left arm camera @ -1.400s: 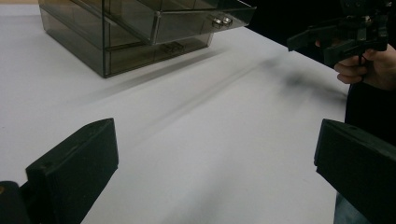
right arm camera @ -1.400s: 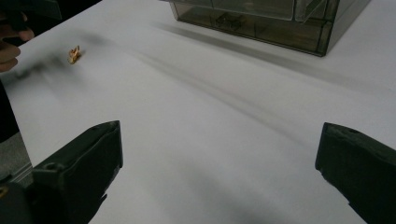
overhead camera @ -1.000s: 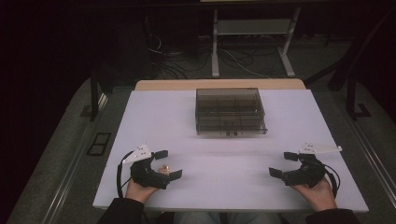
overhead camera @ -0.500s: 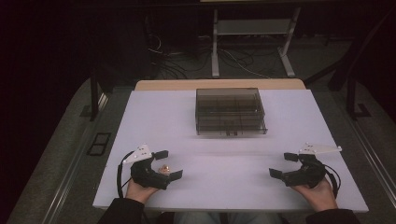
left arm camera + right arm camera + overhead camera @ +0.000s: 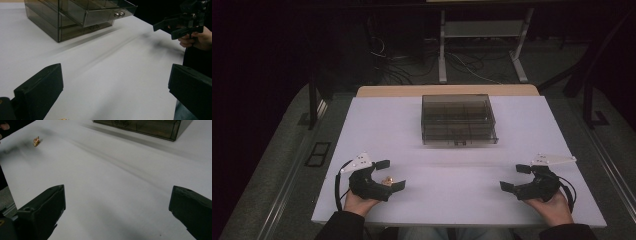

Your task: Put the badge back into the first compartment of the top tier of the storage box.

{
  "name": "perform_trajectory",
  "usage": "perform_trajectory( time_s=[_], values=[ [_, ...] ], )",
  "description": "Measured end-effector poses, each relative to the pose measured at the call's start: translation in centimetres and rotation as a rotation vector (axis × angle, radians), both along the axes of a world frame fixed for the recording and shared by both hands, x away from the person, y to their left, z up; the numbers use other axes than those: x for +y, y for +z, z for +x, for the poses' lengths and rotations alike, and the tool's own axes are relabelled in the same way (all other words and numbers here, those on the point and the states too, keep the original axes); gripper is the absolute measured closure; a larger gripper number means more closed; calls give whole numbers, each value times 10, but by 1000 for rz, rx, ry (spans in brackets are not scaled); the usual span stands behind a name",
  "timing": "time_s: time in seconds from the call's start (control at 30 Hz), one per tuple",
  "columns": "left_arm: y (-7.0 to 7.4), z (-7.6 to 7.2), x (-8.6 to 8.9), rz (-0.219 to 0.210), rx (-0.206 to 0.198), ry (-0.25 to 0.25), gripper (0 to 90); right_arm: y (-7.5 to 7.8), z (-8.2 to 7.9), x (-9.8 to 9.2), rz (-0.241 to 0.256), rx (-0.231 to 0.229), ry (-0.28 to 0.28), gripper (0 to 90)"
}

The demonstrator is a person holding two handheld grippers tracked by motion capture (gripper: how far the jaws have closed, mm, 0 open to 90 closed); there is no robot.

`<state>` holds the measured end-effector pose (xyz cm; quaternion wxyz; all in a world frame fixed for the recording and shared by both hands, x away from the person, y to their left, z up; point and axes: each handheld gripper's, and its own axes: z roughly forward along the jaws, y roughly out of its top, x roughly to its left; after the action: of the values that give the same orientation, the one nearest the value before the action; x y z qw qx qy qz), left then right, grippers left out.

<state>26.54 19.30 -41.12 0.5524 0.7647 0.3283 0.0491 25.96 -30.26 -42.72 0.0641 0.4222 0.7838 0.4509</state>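
Note:
A smoky transparent drawer box (image 5: 458, 120) stands at the middle back of the white table (image 5: 362, 125). Its upper drawer (image 5: 105, 13), with two small knobs, sticks out a little in the left gripper view. A small gold-coloured object (image 5: 387, 180) lies on the table between the jaws of my left gripper (image 5: 390, 175), which is open and not touching it. The same gold object (image 5: 36, 141) appears far off in the right gripper view. My right gripper (image 5: 512, 177) rests open near the front right edge with nothing between its jaws.
The table's front edge runs just behind both hands. Beyond the far edge lie a wooden strip (image 5: 447, 90), a metal stand (image 5: 482, 40) and cables on a dark floor. The white surface between the grippers and the box is bare.

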Motion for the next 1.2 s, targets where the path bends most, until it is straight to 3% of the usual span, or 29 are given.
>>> perform_trajectory(
  time_s=[0.17, 0.53, 0.87, 1.2],
  values=[
    [4, 1, 5, 8, 3, 8, 0, 0, 0, 0, -1, 2, 1, 1],
    [24, 15, 7, 64, 18, -42, 0, 0, 0, 1, -5, 4, 1, 2],
    [29, 27, 12, 112, 48, -57, 0, 0, -1, 0, -6, 2, 1, 2],
    [22, 41, 16, 134, 93, -68, 0, 1, -1, -1, -2, 9, -4, 1]
  ],
)
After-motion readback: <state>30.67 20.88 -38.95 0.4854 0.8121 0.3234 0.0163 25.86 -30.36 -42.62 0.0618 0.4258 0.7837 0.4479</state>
